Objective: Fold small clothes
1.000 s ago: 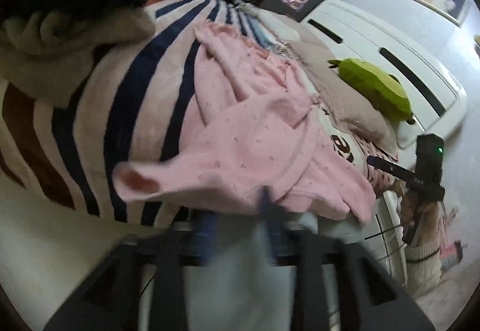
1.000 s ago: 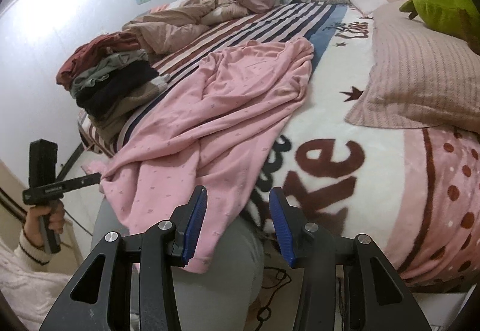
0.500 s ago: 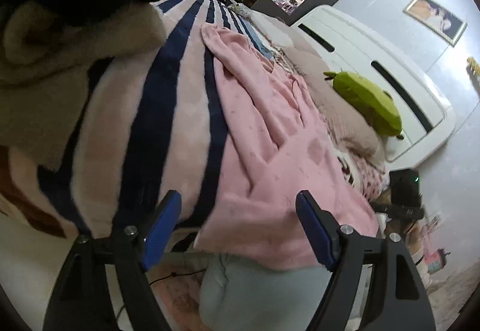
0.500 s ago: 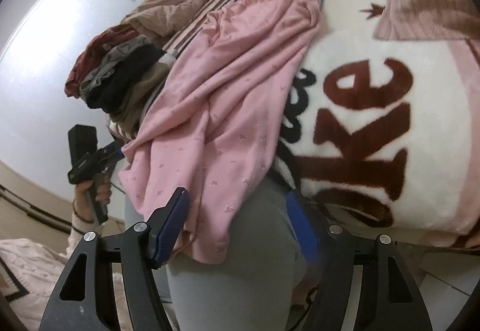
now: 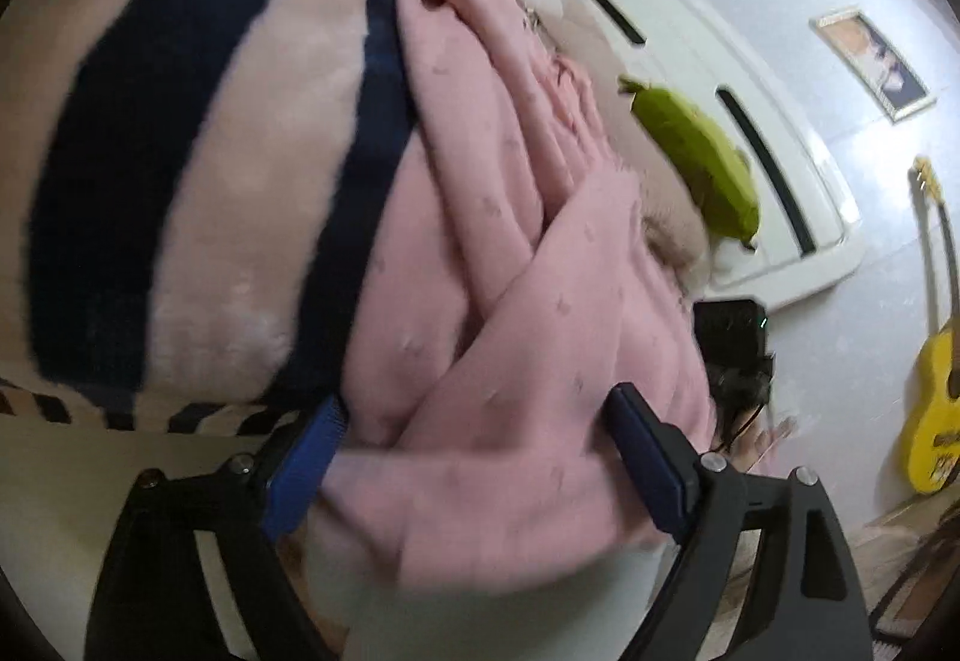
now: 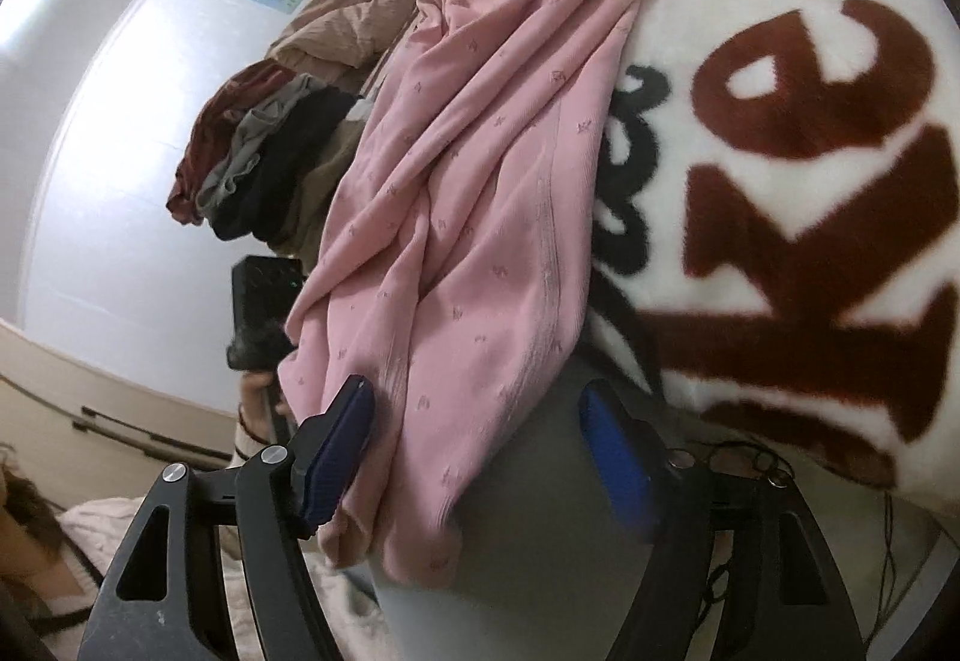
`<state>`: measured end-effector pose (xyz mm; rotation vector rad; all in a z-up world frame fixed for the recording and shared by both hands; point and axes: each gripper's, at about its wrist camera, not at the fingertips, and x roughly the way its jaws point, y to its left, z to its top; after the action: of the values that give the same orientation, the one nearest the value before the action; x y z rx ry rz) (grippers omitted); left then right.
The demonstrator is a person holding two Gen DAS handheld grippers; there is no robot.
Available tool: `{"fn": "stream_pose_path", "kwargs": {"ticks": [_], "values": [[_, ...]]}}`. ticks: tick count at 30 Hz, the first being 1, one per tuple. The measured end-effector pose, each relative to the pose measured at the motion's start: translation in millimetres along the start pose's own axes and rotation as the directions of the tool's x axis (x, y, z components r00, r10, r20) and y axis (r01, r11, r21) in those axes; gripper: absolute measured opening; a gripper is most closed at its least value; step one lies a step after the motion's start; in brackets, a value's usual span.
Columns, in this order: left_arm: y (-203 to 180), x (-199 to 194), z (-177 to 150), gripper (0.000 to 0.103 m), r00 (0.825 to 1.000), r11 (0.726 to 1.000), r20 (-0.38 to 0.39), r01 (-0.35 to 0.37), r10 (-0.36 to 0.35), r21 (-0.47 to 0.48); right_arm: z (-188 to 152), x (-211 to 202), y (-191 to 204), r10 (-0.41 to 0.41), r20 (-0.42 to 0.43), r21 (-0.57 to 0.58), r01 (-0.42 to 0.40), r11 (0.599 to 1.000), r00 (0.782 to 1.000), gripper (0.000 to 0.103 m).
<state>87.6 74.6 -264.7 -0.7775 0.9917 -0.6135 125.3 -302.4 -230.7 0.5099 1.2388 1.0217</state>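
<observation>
A pink garment with small dots (image 5: 528, 301) (image 6: 480, 181) lies crumpled across the bed and hangs over its near edge. My left gripper (image 5: 474, 463) has its jaws opening wide around the hanging hem; the blue pads (image 5: 306, 469) stand beside the cloth without pressing it. My right gripper (image 6: 480, 457) is also opening, with another hanging end of the pink garment between its blue pads (image 6: 336, 451), apart from the right pad. Behind the cloth shows a person's grey trouser leg (image 6: 528, 511). Each view shows the other gripper's black body (image 5: 732, 343) (image 6: 264, 301).
The bed carries a striped fleece blanket (image 5: 240, 151) and a white blanket with brown letters (image 6: 810, 181). A pile of folded clothes (image 6: 264, 163) sits at the bed's far side. A green plush (image 5: 702, 163) lies by the white headboard (image 5: 780, 151). A yellow guitar (image 5: 936, 391) leans on the wall.
Both grippers have sunk toward the bed's edge and tilted downward, and both jaws have widened. The hanging pink cloth now lies between each pair of pads.
</observation>
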Motion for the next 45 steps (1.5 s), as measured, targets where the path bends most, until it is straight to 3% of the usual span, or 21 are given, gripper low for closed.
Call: {"fn": "stream_pose_path", "kwargs": {"ticks": [4, 6, 7, 8, 9, 12, 13, 16, 19, 25, 33, 36, 38, 39, 40, 42, 45], "values": [[-4.6, 7.8, 2.2, 0.083, 1.0, 1.0, -0.016, -0.007, 0.007, -0.016, 7.9, 9.0, 9.1, -0.005, -0.006, -0.068, 0.004, 0.998, 1.0, 0.069], [-7.6, 5.7, -1.3, 0.061, 0.999, 0.999, -0.008, 0.041, -0.041, -0.017, 11.7, 16.1, 11.7, -0.014, -0.017, -0.097, 0.012, 0.995, 1.0, 0.069], [-12.8, 3.7, -1.2, 0.042, 0.997, 0.997, 0.005, 0.077, -0.077, -0.002, 13.8, 20.0, 13.6, -0.018, -0.018, -0.109, 0.016, 0.994, 1.0, 0.067], [-19.1, 2.3, -1.1, 0.04, 0.998, 0.997, 0.012, 0.068, -0.068, 0.021, 14.2, 21.5, 15.7, -0.022, -0.015, -0.119, 0.02, 0.993, 1.0, 0.065], [-24.0, 2.4, -0.6, 0.039, 0.999, 0.998, 0.013, 0.038, -0.038, 0.044, 14.3, 22.4, 19.3, -0.034, -0.004, -0.14, 0.033, 0.99, 0.999, 0.057], [-35.3, 2.1, 2.7, 0.02, 0.999, 0.996, 0.031, 0.009, -0.011, 0.084, 14.3, 19.3, 31.2, -0.014, 0.041, -0.198, 0.022, 0.98, 0.999, 0.013], [-38.5, 0.9, 3.5, 0.017, 0.999, 0.996, 0.037, 0.003, -0.007, 0.094, 14.0, 18.9, 35.5, -0.011, 0.049, -0.215, 0.022, 0.976, 0.999, 0.011], [-52.3, -6.0, 4.0, 0.014, 0.997, 0.991, 0.07, 0.007, -0.016, 0.132, 11.8, 18.0, 48.2, -0.039, 0.081, -0.268, 0.059, 0.961, 0.996, 0.006], [-66.0, -21.4, 1.9, 0.013, 0.993, 0.987, 0.111, 0.021, -0.04, 0.162, 8.2, 7.4, 53.8, 0.004, 0.121, -0.27, 0.029, 0.963, 0.993, 0.005], [-78.8, -52.6, -15.1, 0.013, 0.986, 0.984, 0.166, -0.014, -0.016, 0.176, -9.5, -11.3, 73.1, 0.053, 0.168, -0.314, 0.003, 0.949, 0.984, 0.003], [-85.9, -67.6, -45.5, 0.013, 0.979, 0.985, 0.204, -0.051, 0.017, 0.165, -36.0, -31.9, 90.5, 0.056, 0.229, -0.327, 0.022, 0.945, 0.972, 0.003], [-79.8, -57.4, -46.5, 0.014, 0.981, 0.983, 0.183, -0.091, 0.061, 0.158, -38.4, -24.1, 81.8, -0.038, 0.204, -0.265, 0.093, 0.96, 0.978, 0.006], [-72.5, -48.1, -43.0, 0.02, 0.986, 0.986, 0.156, -0.074, 0.051, 0.15, -37.4, -20.1, 73.7, -0.069, 0.193, -0.246, 0.117, 0.962, 0.979, 0.007], [-69.8, -45.0, -41.9, 0.023, 0.988, 0.987, 0.147, -0.072, 0.05, 0.143, -36.2, -16.8, 71.9, -0.086, 0.183, -0.243, 0.13, 0.961, 0.979, 0.014], [-67.4, -41.0, -39.7, 0.031, 0.989, 0.988, 0.14, -0.072, 0.053, 0.138, -35.3, -13.9, 70.6, -0.1, 0.174, -0.244, 0.141, 0.96, 0.98, 0.034], [-64.7, -32.7, -36.4, 0.046, 0.992, 0.986, 0.113, -0.076, 0.06, 0.146, -34.1, -8.3, 70.2, -0.131, 0.167, -0.254, 0.172, 0.952, 0.977, 0.056], [-61.5, -21.0, -30.4, 0.049, 0.994, 0.987, 0.095, -0.061, 0.047, 0.147, -31.2, -1.0, 72.6, -0.159, 0.177, -0.289, 0.205, 0.935, 0.971, 0.057]]}}
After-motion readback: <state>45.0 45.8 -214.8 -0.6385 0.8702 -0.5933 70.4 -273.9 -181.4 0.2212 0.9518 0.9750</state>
